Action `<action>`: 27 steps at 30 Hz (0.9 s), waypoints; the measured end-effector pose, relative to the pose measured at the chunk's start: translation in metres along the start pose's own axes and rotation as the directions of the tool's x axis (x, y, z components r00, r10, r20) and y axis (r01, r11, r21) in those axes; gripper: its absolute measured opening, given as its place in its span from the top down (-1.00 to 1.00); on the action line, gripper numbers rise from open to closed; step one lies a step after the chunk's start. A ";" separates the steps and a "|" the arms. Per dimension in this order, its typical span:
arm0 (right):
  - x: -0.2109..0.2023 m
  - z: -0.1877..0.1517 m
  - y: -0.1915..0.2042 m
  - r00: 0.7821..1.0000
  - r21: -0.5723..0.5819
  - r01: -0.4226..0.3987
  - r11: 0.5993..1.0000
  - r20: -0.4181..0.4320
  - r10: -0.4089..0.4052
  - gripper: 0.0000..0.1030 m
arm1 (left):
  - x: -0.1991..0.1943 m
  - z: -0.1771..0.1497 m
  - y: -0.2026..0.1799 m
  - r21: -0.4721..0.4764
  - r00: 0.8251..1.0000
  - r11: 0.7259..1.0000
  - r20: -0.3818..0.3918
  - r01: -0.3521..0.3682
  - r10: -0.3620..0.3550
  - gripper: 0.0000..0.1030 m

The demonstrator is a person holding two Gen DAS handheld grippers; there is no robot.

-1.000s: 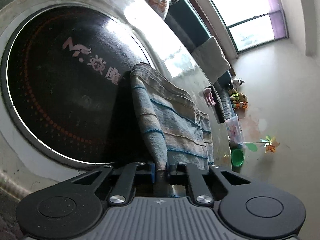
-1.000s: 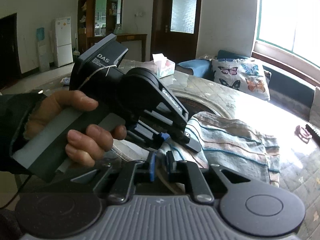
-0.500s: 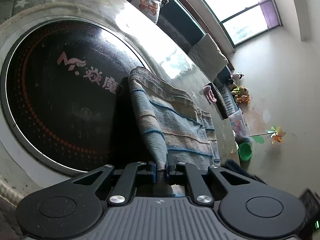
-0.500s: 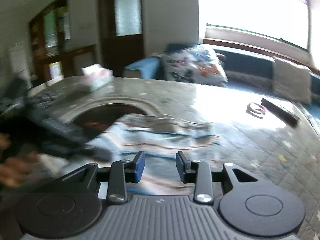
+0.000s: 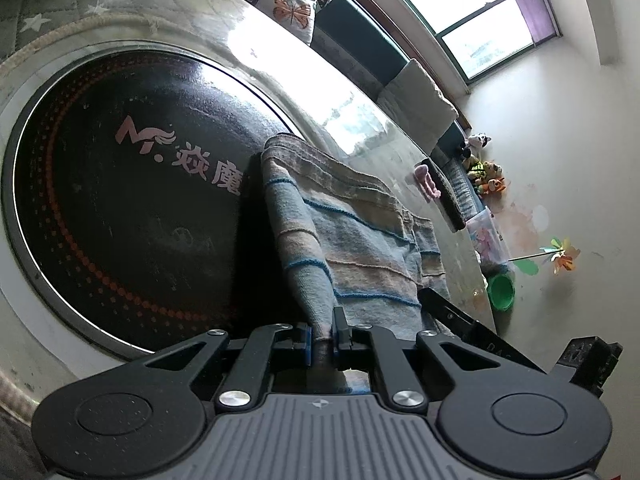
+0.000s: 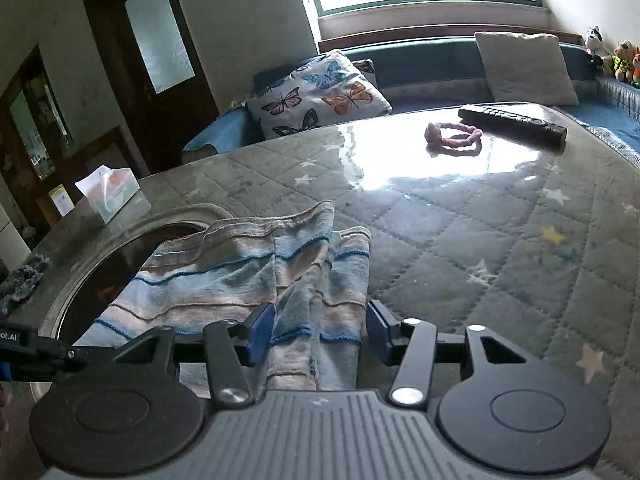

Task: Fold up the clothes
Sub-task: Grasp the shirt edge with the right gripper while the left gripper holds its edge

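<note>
Left tongs (image 5: pixel 323 334) clenched on striped garment (image 5: pixel 352 240), right tongs (image 6: pixel 318 334) opening astride its hem, remote (image 6: pixel 514 122) only in right view.

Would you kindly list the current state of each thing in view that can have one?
striped garment: partly folded, lying on the table
left tool: shut on a bunched edge of the garment
right tool: jaws opening, garment between them, not pressed
tissue box: open, a tissue sticking out
</note>
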State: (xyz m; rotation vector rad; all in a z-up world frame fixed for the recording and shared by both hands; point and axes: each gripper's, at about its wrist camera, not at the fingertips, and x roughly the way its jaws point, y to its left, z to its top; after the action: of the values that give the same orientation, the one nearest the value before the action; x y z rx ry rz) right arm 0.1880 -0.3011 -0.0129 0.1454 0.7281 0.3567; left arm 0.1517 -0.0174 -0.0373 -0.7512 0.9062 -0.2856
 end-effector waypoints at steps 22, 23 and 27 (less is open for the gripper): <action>-0.095 -0.008 -0.023 0.994 0.083 0.021 0.996 0.106 -0.029 0.73 | -0.003 -0.017 -0.086 0.279 0.998 0.959 -0.050 0.048 -0.036 0.84; -0.100 -0.007 -0.027 0.993 0.086 0.033 0.996 0.110 -0.042 0.73 | 0.000 -0.019 -0.093 0.290 0.998 0.955 -0.056 0.055 -0.040 0.84; -0.115 -0.003 -0.041 0.988 0.092 0.080 0.993 0.126 -0.091 0.73 | 0.012 -0.025 -0.120 0.353 0.996 0.933 -0.073 0.068 -0.045 0.84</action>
State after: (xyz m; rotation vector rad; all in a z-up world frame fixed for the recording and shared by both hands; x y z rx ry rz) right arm 0.1173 -0.3817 0.0461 0.2165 0.6194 0.2319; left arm 0.1483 -0.1208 0.0289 -0.4340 0.8628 -0.5124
